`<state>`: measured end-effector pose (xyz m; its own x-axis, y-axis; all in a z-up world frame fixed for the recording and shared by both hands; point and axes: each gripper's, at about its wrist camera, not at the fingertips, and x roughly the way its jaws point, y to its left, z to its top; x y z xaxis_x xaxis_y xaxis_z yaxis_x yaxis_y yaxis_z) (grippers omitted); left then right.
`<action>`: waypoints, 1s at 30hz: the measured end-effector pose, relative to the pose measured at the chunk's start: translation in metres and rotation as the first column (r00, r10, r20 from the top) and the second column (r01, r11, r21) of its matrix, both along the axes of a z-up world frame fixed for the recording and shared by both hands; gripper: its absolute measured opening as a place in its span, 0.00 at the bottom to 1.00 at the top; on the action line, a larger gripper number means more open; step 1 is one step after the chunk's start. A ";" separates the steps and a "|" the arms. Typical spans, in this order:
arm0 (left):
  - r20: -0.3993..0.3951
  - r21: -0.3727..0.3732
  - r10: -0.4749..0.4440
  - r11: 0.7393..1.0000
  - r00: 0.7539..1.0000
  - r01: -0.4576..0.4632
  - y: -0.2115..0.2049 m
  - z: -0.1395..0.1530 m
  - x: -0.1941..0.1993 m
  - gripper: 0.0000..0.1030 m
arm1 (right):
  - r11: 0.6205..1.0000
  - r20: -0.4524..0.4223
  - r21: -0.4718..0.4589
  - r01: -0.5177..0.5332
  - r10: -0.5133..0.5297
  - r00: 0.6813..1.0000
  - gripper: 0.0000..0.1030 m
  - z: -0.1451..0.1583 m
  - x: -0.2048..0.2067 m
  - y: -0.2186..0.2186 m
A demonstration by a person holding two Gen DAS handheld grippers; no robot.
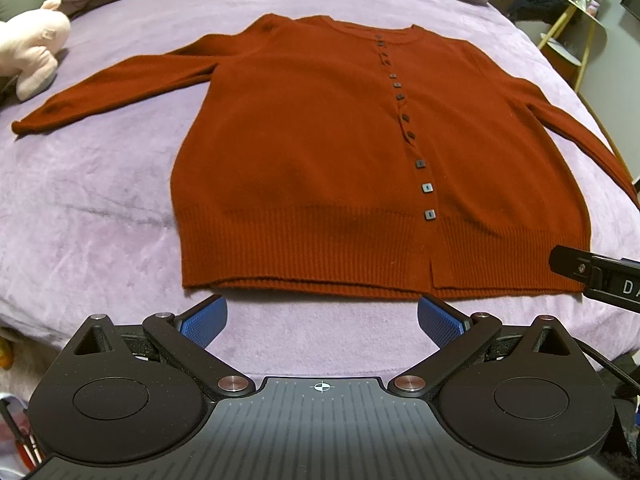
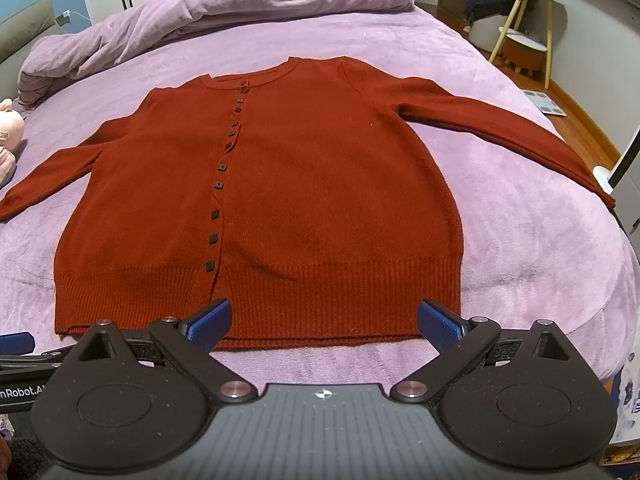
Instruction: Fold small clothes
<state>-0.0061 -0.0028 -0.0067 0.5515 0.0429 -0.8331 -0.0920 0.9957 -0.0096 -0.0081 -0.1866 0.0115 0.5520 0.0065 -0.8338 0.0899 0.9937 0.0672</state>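
A rust-red buttoned cardigan (image 1: 312, 152) lies flat and face up on the purple bedspread (image 1: 88, 200), both sleeves spread outward. In the left wrist view my left gripper (image 1: 322, 320) stands open just short of the ribbed hem, nothing between its blue pads. The right gripper's black body (image 1: 596, 276) shows at the right edge by the hem's right corner. In the right wrist view the cardigan (image 2: 320, 200) fills the middle, and my right gripper (image 2: 324, 326) is open, its fingertips over the hem's near edge. A blue pad (image 2: 16, 342) of the left gripper peeks in at lower left.
A pink plush toy (image 1: 34, 46) sits at the bed's far left. A bunched purple duvet (image 2: 208, 8) lies along the head of the bed. A yellow-legged side table (image 2: 524, 12) and a small stool (image 2: 524, 54) stand right of the bed on the wooden floor.
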 end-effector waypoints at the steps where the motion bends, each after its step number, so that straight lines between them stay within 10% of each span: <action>1: 0.000 -0.001 0.000 1.000 1.000 0.000 0.000 -0.001 0.000 1.00 | 1.000 0.000 0.001 0.000 0.000 1.000 0.96 0.000 0.000 0.000; 30: 0.030 -0.005 0.022 1.000 0.999 -0.022 0.008 -0.001 0.012 1.00 | 0.986 0.061 0.160 -0.049 0.039 0.997 0.96 -0.008 0.003 -0.012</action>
<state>0.0059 0.0049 -0.0073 0.5751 0.0512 -0.8165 -0.1133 0.9934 -0.0175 -0.0053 -0.1990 0.0038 0.5948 0.1633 -0.7871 0.0377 0.9724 0.2302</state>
